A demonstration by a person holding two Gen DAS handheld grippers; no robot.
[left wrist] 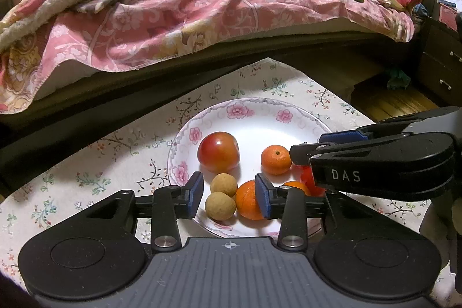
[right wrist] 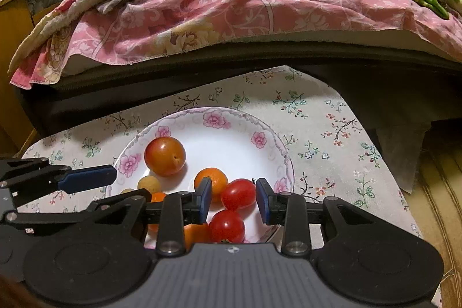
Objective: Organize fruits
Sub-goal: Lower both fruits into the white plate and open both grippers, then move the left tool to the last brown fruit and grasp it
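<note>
Left wrist view. My left gripper (left wrist: pixel 229 197) hangs low over the near edge of the flowered plate (left wrist: pixel 254 108), which sits on a floral cloth (left wrist: pixel 86 178) in front of a bed with a pink quilt (left wrist: pixel 173 16). My fingers are spread, pinching nothing; two small tan fruits (left wrist: pixel 221 205) lie in the gap between the pads, and an orange (left wrist: pixel 249 201) sits against the inner face of the right pad (left wrist: pixel 264 198). Farther in on the plate: a large red-orange fruit (left wrist: pixel 218 151) and a small mandarin (left wrist: pixel 275 159), apart from each other. My right gripper (left wrist: pixel 306 152) enters from the right, its tips just beside the mandarin, with something red showing beneath it.

Right wrist view. My right gripper (right wrist: pixel 234 199) is also over the plate (right wrist: pixel 277 146), fingers spread, nothing clamped. A cherry tomato (right wrist: pixel 238 194) lies between the pads; a second tomato (right wrist: pixel 227 225) sits nearer the camera, below the gap. An orange (right wrist: pixel 212 181) lies behind the left pad. The left gripper's blue pad (right wrist: pixel 86 179) shows at the left, near the plate rim.

Assessment. Every fruit in view is on the plate, and I see none on the cloth. I judge the gathering largely done. What sorting remains, if any, I cannot tell.
</note>
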